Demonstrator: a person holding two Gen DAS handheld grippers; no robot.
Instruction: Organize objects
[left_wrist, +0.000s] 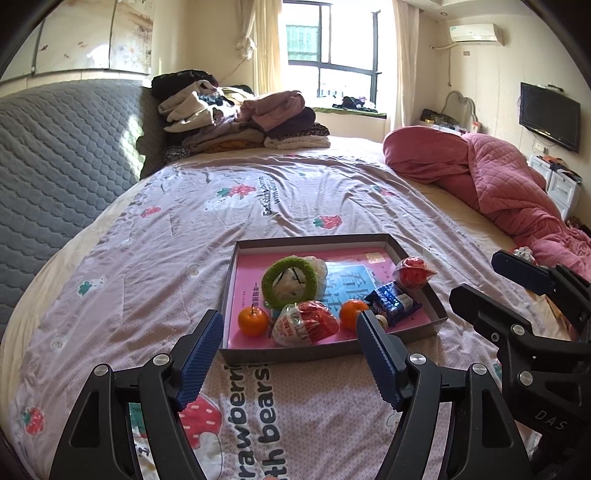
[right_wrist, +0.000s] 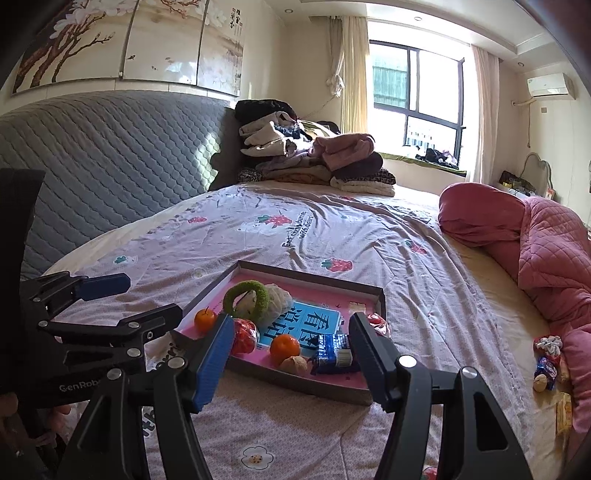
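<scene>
Tray (left_wrist: 436, 310) of snacks just beyond both grippers — left gripper (left_wrist: 290, 330), right gripper (right_wrist: 288, 334); jaws wide, empty

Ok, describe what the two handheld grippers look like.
Both are alike: the left gripper and the right gripper have black angular plastic frames with silver round bolts and two fingers faced with ribbed blue pads. White lettering marks the bodies. No cables show.
</scene>
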